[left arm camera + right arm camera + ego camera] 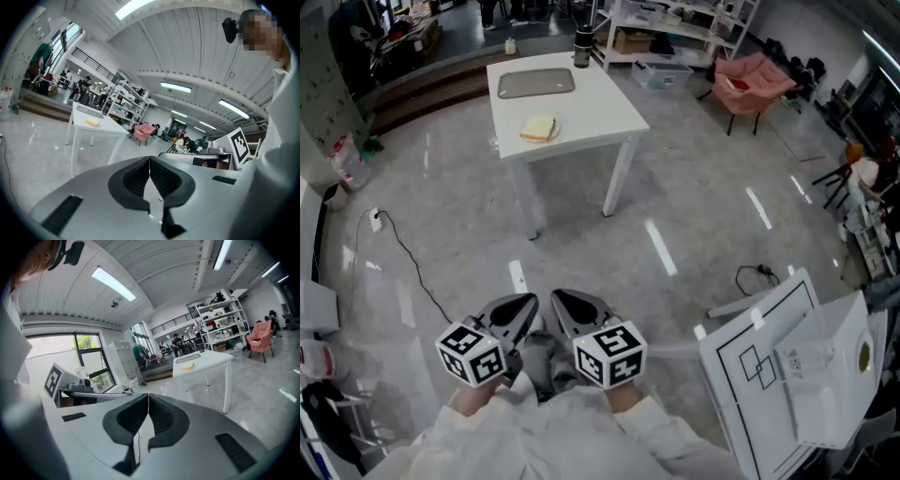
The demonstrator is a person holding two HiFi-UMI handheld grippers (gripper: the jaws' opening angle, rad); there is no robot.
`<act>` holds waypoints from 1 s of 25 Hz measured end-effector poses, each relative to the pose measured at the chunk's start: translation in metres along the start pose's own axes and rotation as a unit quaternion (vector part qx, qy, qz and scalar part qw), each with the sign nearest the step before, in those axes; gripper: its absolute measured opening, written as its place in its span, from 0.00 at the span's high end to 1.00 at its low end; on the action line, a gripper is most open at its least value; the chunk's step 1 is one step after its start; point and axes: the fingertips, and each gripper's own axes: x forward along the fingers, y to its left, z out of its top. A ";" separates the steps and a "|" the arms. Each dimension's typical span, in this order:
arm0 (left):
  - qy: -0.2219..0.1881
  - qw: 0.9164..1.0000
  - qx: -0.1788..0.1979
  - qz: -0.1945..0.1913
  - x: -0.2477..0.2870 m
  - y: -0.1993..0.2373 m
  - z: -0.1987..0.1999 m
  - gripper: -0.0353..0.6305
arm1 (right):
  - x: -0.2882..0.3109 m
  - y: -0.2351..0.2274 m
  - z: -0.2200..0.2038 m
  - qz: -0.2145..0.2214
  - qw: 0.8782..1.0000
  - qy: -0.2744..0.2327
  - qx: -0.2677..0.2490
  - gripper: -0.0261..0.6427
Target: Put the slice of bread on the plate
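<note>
A slice of bread lies near the front edge of a white table far ahead of me; a thin pale rim under it looks like a plate, though I cannot be sure. The bread shows small in the left gripper view, and the right gripper view also catches this bread. Both grippers are held close to my body, far from the table. My left gripper is shut and holds nothing. My right gripper is likewise shut and holds nothing.
A grey tray and a dark cup sit at the table's back. A pink armchair and shelving stand beyond. A white board with drawn lines leans at my right. Cables trail over the glossy floor.
</note>
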 end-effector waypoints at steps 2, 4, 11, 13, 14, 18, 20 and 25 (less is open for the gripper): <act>-0.003 1.000 0.004 -0.001 0.008 0.010 0.009 0.93 | 0.011 -0.010 0.009 -0.004 1.000 -0.004 0.007 0.94; -0.002 1.000 0.003 0.002 0.017 0.025 0.018 0.93 | 0.025 -0.020 0.020 -0.009 1.000 -0.006 0.010 0.94; 0.009 1.000 -0.007 0.001 0.055 0.095 0.054 0.93 | 0.093 -0.048 0.056 -0.001 1.000 -0.011 0.011 0.94; 0.011 1.000 -0.007 -0.002 0.066 0.115 0.070 0.93 | 0.114 -0.056 0.072 0.000 1.000 -0.015 0.010 0.94; 0.011 1.000 -0.009 -0.004 0.071 0.125 0.078 0.93 | 0.125 -0.059 0.080 -0.001 1.000 -0.017 0.010 0.94; 0.011 1.000 -0.008 -0.014 0.086 0.164 0.110 0.93 | 0.169 -0.073 0.107 -0.007 1.000 -0.027 0.012 0.94; 0.013 1.000 0.000 -0.020 0.095 0.183 0.125 0.93 | 0.190 -0.079 0.120 -0.007 0.999 -0.036 0.009 0.94; 0.017 0.999 0.010 -0.033 0.115 0.224 0.155 0.93 | 0.234 -0.098 0.146 -0.027 0.998 -0.061 0.018 0.94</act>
